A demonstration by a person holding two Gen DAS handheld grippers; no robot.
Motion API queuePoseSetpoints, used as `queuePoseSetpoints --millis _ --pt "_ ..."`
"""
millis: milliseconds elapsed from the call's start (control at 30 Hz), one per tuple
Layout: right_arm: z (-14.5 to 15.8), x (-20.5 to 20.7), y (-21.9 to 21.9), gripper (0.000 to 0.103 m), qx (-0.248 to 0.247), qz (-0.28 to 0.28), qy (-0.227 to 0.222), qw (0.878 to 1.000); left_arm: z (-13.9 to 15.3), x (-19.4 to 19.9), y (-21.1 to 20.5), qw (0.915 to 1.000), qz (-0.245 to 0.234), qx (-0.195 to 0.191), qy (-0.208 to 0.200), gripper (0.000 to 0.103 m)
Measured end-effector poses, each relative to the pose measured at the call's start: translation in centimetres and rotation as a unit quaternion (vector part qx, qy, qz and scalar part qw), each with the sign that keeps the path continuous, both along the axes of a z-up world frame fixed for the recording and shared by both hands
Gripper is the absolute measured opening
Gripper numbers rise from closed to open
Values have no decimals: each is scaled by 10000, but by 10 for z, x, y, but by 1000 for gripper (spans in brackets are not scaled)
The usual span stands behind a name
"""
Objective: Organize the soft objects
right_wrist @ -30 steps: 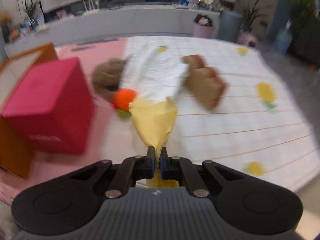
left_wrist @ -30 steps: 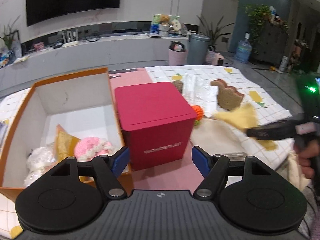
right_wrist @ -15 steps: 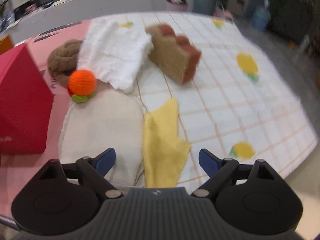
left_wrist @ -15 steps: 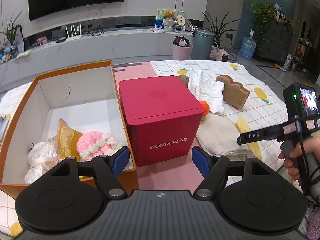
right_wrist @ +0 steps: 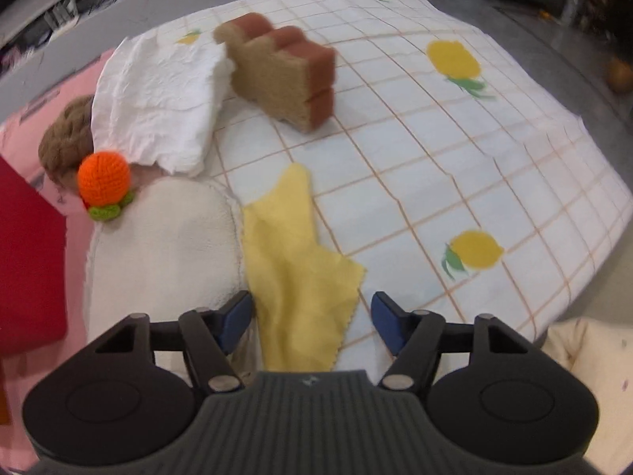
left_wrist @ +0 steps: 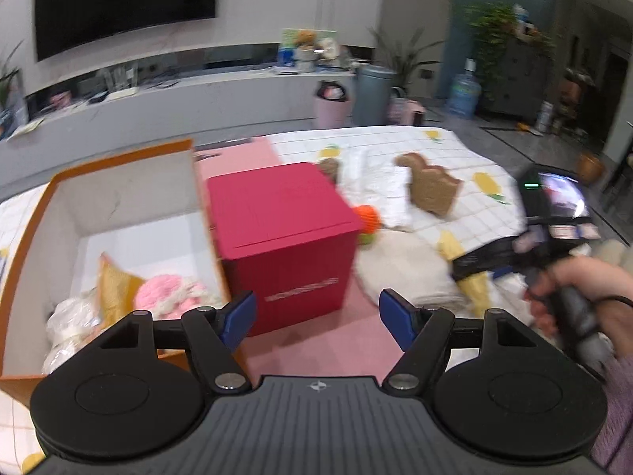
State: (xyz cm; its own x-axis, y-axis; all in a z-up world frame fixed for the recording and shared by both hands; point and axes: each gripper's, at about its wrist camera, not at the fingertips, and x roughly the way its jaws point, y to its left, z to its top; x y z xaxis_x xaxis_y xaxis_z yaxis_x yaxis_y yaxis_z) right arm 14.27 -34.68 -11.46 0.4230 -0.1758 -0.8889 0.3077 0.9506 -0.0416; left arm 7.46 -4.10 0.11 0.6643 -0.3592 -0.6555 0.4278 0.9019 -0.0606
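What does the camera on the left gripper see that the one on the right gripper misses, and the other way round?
Only the left wrist view shows the orange cardboard box holding a pink crocheted toy, the television, and the right gripper in the person's hand.

Only the right wrist view shows the brown knitted item clearly, and the yellow cloth's full outline.

Both show the red box, orange crocheted fruit, white cloth, brown sponge and cream pad.

The right tool (right_wrist: 312, 318) hangs with its jaws spread above the yellow cloth (right_wrist: 296, 273). A cream pad (right_wrist: 166, 249) lies touching the cloth's left edge.
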Motion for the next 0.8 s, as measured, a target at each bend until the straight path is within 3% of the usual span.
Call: queuePoseSetpoints --millis 33,167,333,433,533,700,800 --pt "1 3 3 61 -135 255 40 9996 2 -4 -4 10000 -63 5 -36 83" --pt "6 10 -6 23 128 850 282 9959 4 -13 -24 9993 -348 18 -144 83" --pt "6 15 -10 4 -147 1238 346 9916 -18 -13 -55 9980 -624 24 27 83" --pt "8 15 -15 3 -174 1102 328 9932 -34 -15 -77 9969 -776 143 21 84" --pt "19 14 -32 3 33 787 26 9969 -53 -19 -102 9925 -1052 551 -288 86" --pt "34 12 -50 3 128 538 -347 9979 -88 -25 -144 9690 -1349 1727 -1140 86" --pt "30 14 -55 3 202 514 -324 9980 -109 -17 -161 9584 -1344 2169 -1278 84"
